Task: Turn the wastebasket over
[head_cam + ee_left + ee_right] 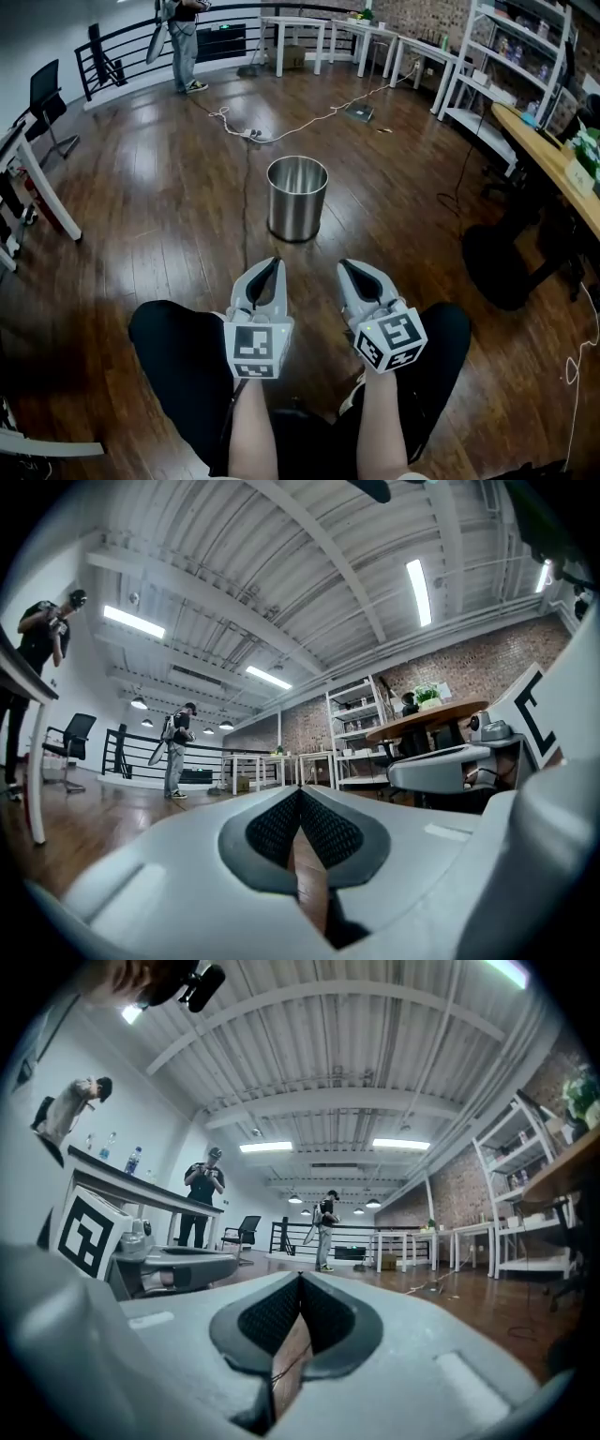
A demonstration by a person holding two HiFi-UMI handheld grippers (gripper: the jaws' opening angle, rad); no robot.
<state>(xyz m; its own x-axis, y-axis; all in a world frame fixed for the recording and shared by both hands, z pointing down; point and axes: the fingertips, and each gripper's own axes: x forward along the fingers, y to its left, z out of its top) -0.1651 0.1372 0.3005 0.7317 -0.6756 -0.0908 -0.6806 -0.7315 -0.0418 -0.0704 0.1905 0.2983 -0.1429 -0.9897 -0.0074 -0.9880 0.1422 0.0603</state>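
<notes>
A shiny metal wastebasket (297,198) stands upright on the wooden floor, its open mouth facing up, in the middle of the head view. My left gripper (273,265) and right gripper (346,266) are held side by side above my knees, both short of the basket and apart from it. Each is shut with nothing between its jaws. In the left gripper view the jaws (300,791) meet tip to tip, and the right gripper's jaws (300,1277) do the same. The basket does not show in either gripper view.
A cable (246,202) runs across the floor just left of the basket to a power strip (250,134). A black office chair (502,253) and a wooden desk (553,159) stand at the right. White tables (298,23) and shelves (506,56) line the back. A person (184,37) stands far back left.
</notes>
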